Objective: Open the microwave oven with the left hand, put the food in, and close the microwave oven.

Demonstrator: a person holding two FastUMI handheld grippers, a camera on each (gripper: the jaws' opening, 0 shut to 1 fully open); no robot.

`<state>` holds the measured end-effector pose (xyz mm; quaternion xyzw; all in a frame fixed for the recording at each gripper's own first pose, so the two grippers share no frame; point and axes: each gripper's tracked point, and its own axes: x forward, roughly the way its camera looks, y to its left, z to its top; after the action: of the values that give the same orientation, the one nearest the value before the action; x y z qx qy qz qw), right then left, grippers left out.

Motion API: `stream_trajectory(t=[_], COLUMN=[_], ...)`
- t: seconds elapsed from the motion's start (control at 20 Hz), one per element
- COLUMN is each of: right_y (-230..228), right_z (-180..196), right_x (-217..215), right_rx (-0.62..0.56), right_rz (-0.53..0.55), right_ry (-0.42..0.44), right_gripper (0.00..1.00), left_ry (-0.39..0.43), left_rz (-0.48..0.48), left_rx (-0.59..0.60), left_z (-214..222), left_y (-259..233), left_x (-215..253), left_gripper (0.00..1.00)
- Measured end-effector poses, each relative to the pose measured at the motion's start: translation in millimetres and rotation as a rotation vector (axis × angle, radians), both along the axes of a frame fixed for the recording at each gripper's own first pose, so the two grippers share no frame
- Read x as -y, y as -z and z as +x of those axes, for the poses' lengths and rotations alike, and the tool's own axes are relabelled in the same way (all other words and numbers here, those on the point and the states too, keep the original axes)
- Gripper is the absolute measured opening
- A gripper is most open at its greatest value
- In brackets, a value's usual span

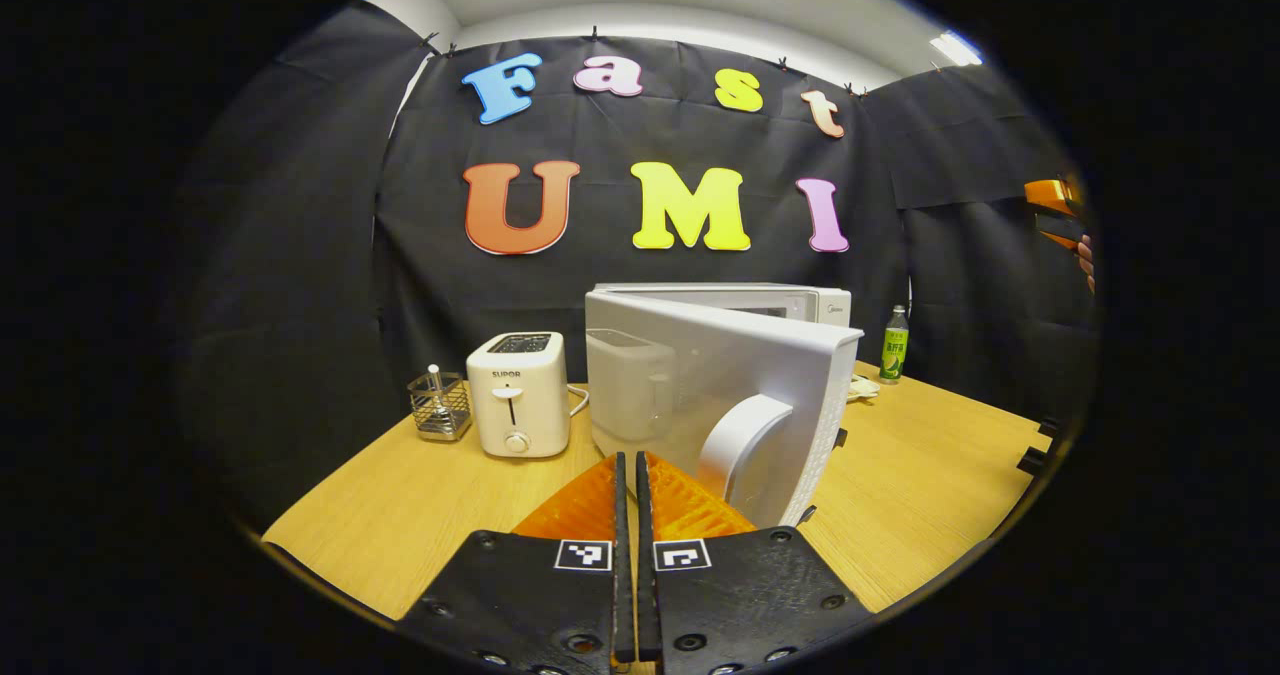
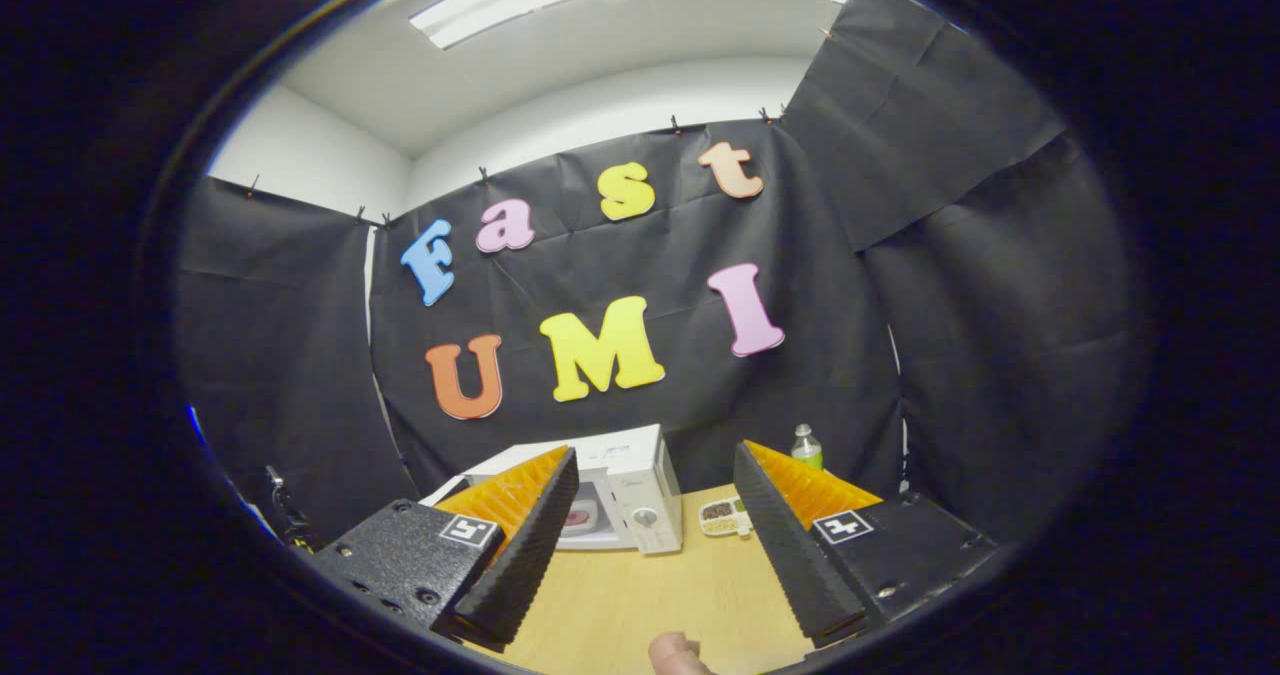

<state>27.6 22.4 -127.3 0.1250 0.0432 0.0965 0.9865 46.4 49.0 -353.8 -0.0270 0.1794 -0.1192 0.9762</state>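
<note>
The white microwave (image 1: 770, 302) stands on the wooden table (image 1: 420, 505) with its door (image 1: 700, 375) swung open toward me. The door's curved handle (image 1: 742, 443) is just right of my left gripper (image 1: 627, 460), which is shut with nothing between its fingers and sits close to the door's face. In the right gripper view, the microwave (image 2: 640, 475) is open, and a pinkish dish of food (image 2: 578, 518) lies inside it. My right gripper (image 2: 655, 455) is open, held high and well back from the microwave. It also appears at the far right edge as the right gripper (image 1: 1055, 205), in a hand.
A white toaster (image 1: 518, 395) and a wire basket (image 1: 440, 407) stand left of the microwave. A green bottle (image 1: 893, 345) is behind its right side. A small tray of grains (image 2: 722, 517) lies beside the microwave. A fingertip (image 2: 680, 657) shows at the bottom edge.
</note>
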Motion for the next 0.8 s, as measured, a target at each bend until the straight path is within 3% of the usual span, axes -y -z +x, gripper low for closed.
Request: stream_trajectory(t=[0.35,0.6,0.8], right_y=[-2,-12,-15], right_z=[-20,-37,-45], right_x=[7,15,26], right_rx=[-0.020,0.014,0.035], right_rz=[0.003,0.028,0.018], right_ry=[-0.047,-0.067,-0.061], right_gripper=[0.99,0.99,0.99], left_ry=[0.178,0.296,0.322], left_rz=[-0.133,-0.199,-0.226], left_rx=[0.055,0.027,-0.004], left_z=[5,28,53], left_y=[1,10,29], left_x=[49,93,119], left_gripper=[0.00,0.00,0.00])
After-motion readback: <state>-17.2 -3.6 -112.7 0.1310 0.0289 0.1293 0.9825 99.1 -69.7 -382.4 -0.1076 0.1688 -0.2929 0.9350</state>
